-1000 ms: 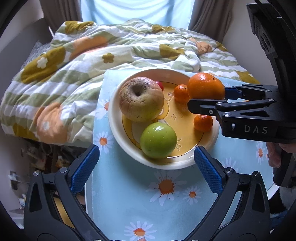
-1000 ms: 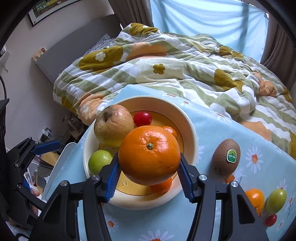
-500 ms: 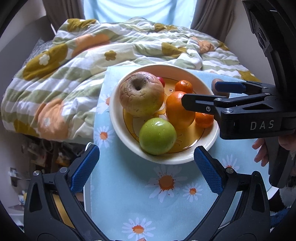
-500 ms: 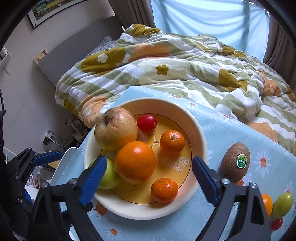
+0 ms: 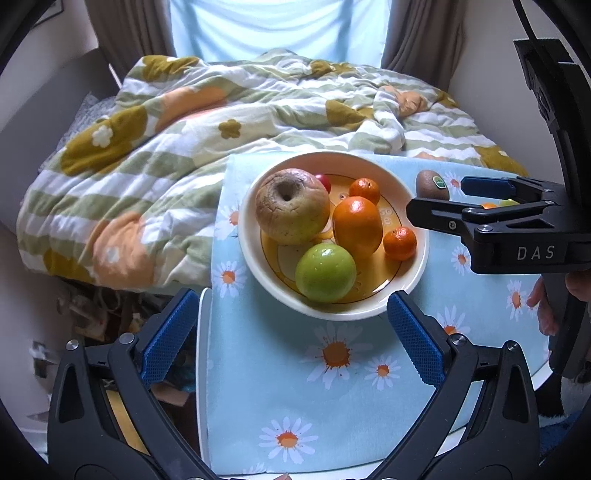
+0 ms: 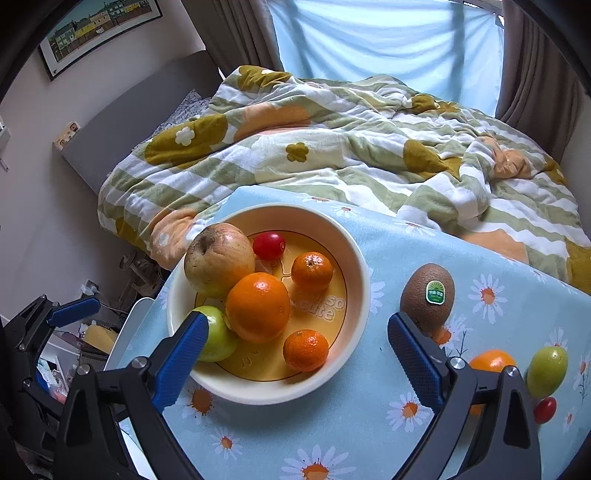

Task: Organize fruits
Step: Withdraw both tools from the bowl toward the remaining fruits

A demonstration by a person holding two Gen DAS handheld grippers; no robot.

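The big orange (image 6: 258,306) sits in the cream bowl (image 6: 360,280) on the desk (image 6: 369,424), touching the apple (image 6: 218,258) and green apple (image 5: 325,273). The right claw (image 6: 295,362) gapes wide, empty, over the bowl's near rim; the left claw (image 5: 291,339) likewise wide, holding nothing.

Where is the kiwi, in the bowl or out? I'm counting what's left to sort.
Out. The kiwi stands on the daisy tablecloth right of the bowl, apart from its rim.

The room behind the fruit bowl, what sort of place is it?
Most likely a bedroom at home: a bed with a rumpled flowered quilt lies right behind the table, curtains frame a window, and a framed picture hangs on the wall.
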